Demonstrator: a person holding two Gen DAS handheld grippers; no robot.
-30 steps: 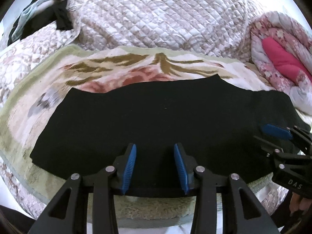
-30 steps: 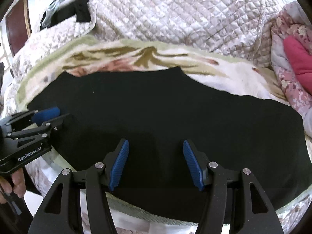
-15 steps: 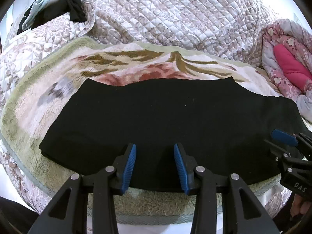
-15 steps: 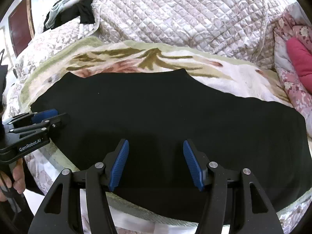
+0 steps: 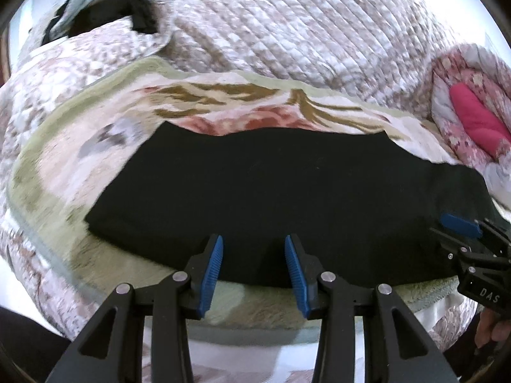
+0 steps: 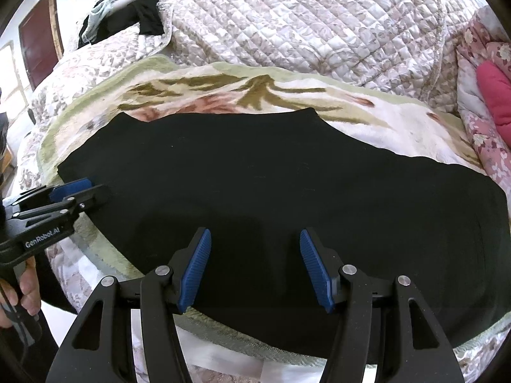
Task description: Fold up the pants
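Note:
Black pants (image 5: 271, 185) lie flat, folded lengthwise, across a floral blanket (image 5: 249, 102) on the bed; they also fill the right wrist view (image 6: 271, 175). My left gripper (image 5: 254, 261) is open and empty, hovering at the pants' near edge towards their left end. My right gripper (image 6: 255, 261) is open and empty above the near edge further right. The right gripper shows at the right of the left wrist view (image 5: 463, 229); the left gripper shows at the left of the right wrist view (image 6: 73, 191).
A quilted bedspread (image 6: 303, 22) is heaped behind the blanket. A rolled pink floral quilt (image 5: 469, 111) lies at the right. Dark clothes (image 6: 127, 16) hang at the back left. The bed's near edge (image 6: 223, 360) drops off below the grippers.
Both grippers have pulled back and lifted a little from the pants, staying open. The left view has shifted left, so the pants' left end sits nearer the centre.

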